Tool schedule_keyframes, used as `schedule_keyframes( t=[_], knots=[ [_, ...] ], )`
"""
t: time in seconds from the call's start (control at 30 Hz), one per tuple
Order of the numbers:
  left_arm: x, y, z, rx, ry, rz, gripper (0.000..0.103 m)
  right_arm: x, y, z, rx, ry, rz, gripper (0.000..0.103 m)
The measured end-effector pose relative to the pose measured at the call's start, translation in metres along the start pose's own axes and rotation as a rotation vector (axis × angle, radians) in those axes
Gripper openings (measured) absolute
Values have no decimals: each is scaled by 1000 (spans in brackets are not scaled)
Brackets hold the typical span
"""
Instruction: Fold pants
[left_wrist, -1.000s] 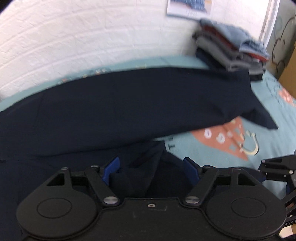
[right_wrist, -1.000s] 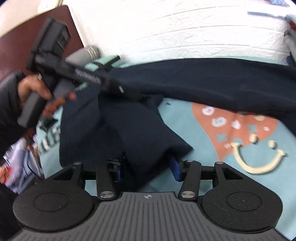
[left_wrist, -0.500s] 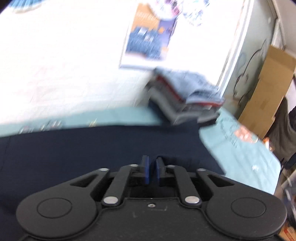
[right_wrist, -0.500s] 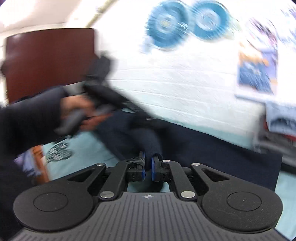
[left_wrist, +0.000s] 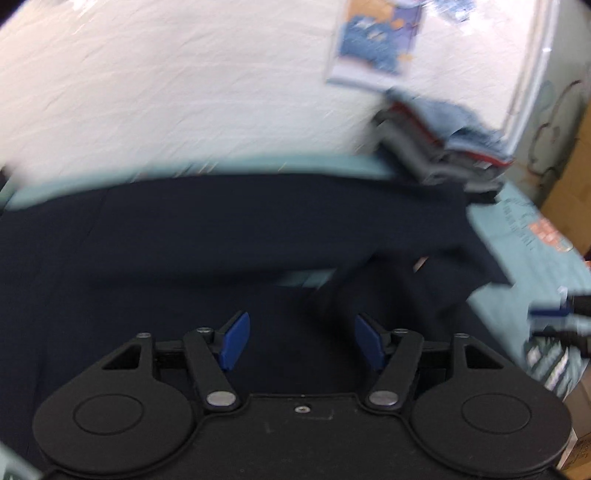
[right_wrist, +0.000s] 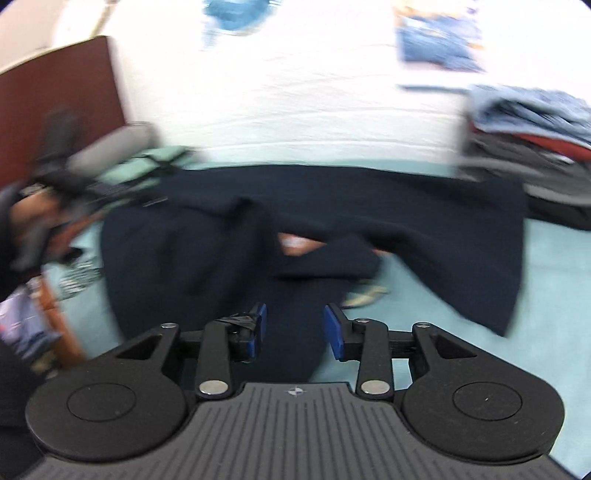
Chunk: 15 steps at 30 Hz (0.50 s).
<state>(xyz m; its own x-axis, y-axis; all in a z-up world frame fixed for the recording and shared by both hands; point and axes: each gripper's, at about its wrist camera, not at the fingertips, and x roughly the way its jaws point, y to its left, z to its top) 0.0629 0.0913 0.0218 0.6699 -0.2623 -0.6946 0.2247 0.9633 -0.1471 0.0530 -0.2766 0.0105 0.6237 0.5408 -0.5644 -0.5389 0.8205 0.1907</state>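
Pants (right_wrist: 424, 221): dark navy, spread across the teal bedcover (right_wrist: 554, 280); one leg runs along the wall side, the other is bunched in front with a gap between them showing the cover's orange print.
Left gripper (left_wrist: 301, 341): released, blue pads wide apart, dark cloth under and ahead of it, nothing pinched.
Right gripper (right_wrist: 295, 332): released too, pads apart over the near leg; no cloth caught between them.
Why so: likely both let go after laying the near leg toward the far one, so the fabric settles flat.
Change: half a second ago both were clenched on cloth and raised toward the wall; now both are opened and low over the pants.
Nearby: stack of folded clothes (left_wrist: 450, 147) at the far end, touching the leg's hem.
Blur: heavy; crease detail unreadable.
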Motion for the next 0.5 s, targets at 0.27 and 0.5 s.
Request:
schedule_keyframes(
  t=[0.27,0.5],
  knots=[
    [-24,47,-48,-177,79,125,103,52,-22,5,-134,18,-138,92],
    [-28,49,-51,-200,79,120,103,78,-27,14,-298,39,-177,7]
  ],
)
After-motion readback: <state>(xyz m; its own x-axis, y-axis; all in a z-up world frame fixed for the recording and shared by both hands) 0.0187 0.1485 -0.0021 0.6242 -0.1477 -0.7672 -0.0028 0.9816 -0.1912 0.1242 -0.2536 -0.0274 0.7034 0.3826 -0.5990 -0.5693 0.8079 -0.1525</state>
